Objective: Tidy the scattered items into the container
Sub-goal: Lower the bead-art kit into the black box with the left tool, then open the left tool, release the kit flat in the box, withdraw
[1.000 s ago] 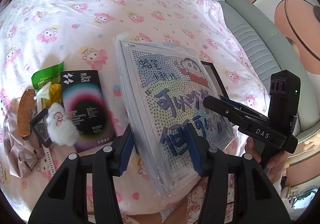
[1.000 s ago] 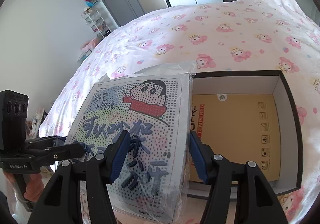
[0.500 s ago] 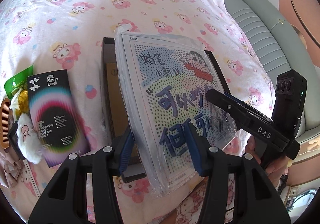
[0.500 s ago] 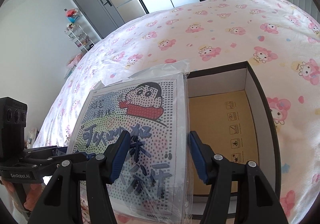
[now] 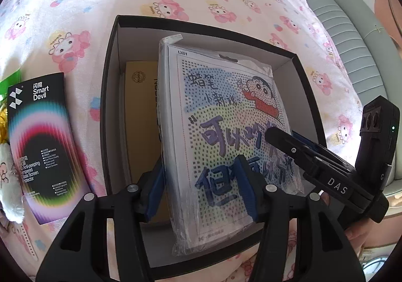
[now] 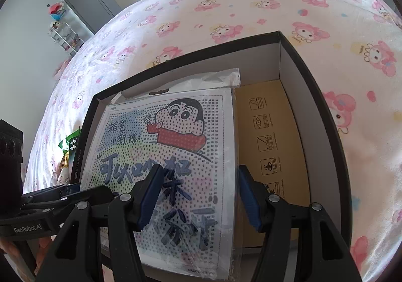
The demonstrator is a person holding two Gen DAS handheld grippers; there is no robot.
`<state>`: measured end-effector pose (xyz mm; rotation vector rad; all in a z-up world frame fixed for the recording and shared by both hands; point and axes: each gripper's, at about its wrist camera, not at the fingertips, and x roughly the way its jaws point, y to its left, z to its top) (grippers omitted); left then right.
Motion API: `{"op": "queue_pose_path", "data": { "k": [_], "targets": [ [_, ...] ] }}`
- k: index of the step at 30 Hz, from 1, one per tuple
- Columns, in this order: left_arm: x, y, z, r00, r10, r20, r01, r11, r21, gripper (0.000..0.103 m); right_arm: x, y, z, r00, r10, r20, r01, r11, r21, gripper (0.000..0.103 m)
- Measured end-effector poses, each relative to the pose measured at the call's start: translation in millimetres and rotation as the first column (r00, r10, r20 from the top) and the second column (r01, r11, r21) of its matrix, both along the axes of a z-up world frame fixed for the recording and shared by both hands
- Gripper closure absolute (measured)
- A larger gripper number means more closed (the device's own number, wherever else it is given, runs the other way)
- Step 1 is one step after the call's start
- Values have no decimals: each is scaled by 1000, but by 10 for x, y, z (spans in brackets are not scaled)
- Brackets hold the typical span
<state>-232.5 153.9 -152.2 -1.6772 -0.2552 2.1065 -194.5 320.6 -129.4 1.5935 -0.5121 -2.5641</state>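
Note:
A flat cartoon craft kit in clear plastic wrap point(image 5: 226, 131) point(image 6: 176, 156) hangs tilted over the open black box point(image 5: 113, 60) point(image 6: 314, 76). My left gripper point(image 5: 201, 186) is shut on its near left edge. My right gripper point(image 6: 198, 196) is shut on its right edge, and it also shows in the left wrist view point(image 5: 289, 138). A tan flat package point(image 5: 140, 131) point(image 6: 273, 143) lies on the box floor under the kit.
The box sits on a pink cartoon-print bedspread point(image 5: 75, 5). Left of the box lie a black Smart Devil screen-protector pack point(image 5: 37, 143), a white plush item point(image 5: 7, 181) and a green packet point(image 6: 67, 141). A grey padded headboard point(image 5: 351, 30) lies right.
Both grippers have carried the kit from beside the box to over its opening and lower into it. The box now fills both views.

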Motion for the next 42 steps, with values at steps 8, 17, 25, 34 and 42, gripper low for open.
{"op": "queue_pose_path", "data": {
  "k": [8, 17, 25, 34, 42],
  "targets": [
    [97, 193, -41, 999, -51, -12, 49, 990, -130, 43, 4, 77, -203, 995, -25, 93, 30, 998, -54, 47],
    [146, 263, -47, 998, -70, 2, 69, 977, -204, 43, 36, 164, -305, 989, -49, 139, 59, 996, -73, 46],
    [266, 254, -19, 998, -68, -14, 61, 958, -282, 45, 99, 189, -310, 987, -61, 148, 72, 995, -70, 46],
    [299, 256, 216, 994, -63, -90, 37, 963, -268, 45, 277, 176, -199, 987, -95, 127, 94, 995, 14, 46],
    [231, 483, 108, 989, -55, -141, 6, 945, -327, 50, 152, 124, -244, 976, -114, 188, 102, 992, 70, 46]
  ]
}}
